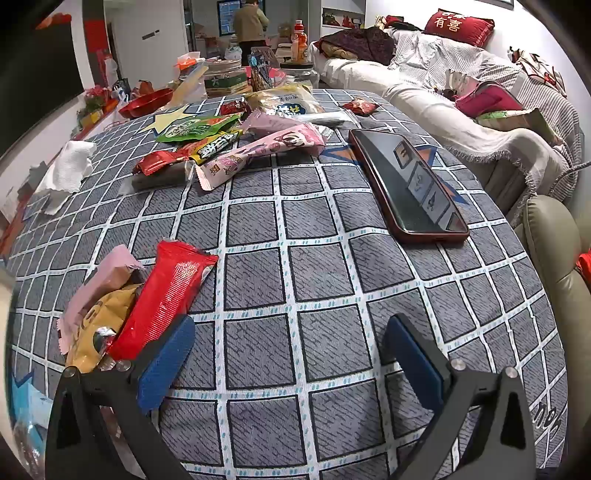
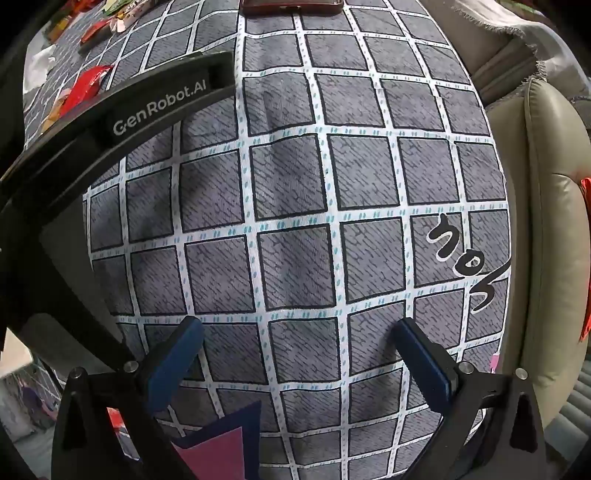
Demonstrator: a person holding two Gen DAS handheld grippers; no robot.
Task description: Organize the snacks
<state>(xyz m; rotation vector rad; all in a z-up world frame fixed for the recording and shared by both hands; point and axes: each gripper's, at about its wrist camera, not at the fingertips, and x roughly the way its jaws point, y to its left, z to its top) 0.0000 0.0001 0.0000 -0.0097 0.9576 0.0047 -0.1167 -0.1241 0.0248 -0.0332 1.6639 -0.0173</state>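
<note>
Snacks first: a small cluster sits right by the left gripper's [image 1: 291, 350] left finger, with a red packet [image 1: 166, 295] on top, its lower end just beside the blue pad [image 1: 166, 363], whether touching I cannot tell. Tucked under the red one is a yellow-brown packet [image 1: 99, 325], and a pale pink wrapper [image 1: 99, 280] pokes out on the far side of that.

Well ahead of the left gripper and a bit to its left lies the bigger heap: a pink packet [image 1: 266, 147] at the near edge, a green bag [image 1: 195, 127] behind it, a yellow-and-black packet [image 1: 218, 144] between them, a red wrapper [image 1: 159, 162] at the heap's left end, and a cream-and-blue bag [image 1: 284, 101] at the back. One small red snack [image 1: 360, 106] lies on its own, further right.

The left gripper is wide apart, nothing between the fingers, only checked tablecloth [image 1: 295, 229] below. Ahead and to its right, a phone in a red case [image 1: 406, 184] lies flat, screen up. A crumpled white tissue [image 1: 68, 170] sits far off to the left.

Over to the right gripper [image 2: 299, 354]: it looks straight down at the tablecloth [image 2: 295, 206], fingers spread wide and empty. The other tool's black body [image 2: 155, 107] crosses the view up and to the left, with the red packet [image 2: 86, 86] peeking out past it. To the right gripper's right, the table edge meets a beige leather seat [image 2: 546, 192].

At the far end of the table stand jars and a red bowl [image 1: 146, 101]; a sofa with a red cushion [image 1: 458, 26] runs along the right.
</note>
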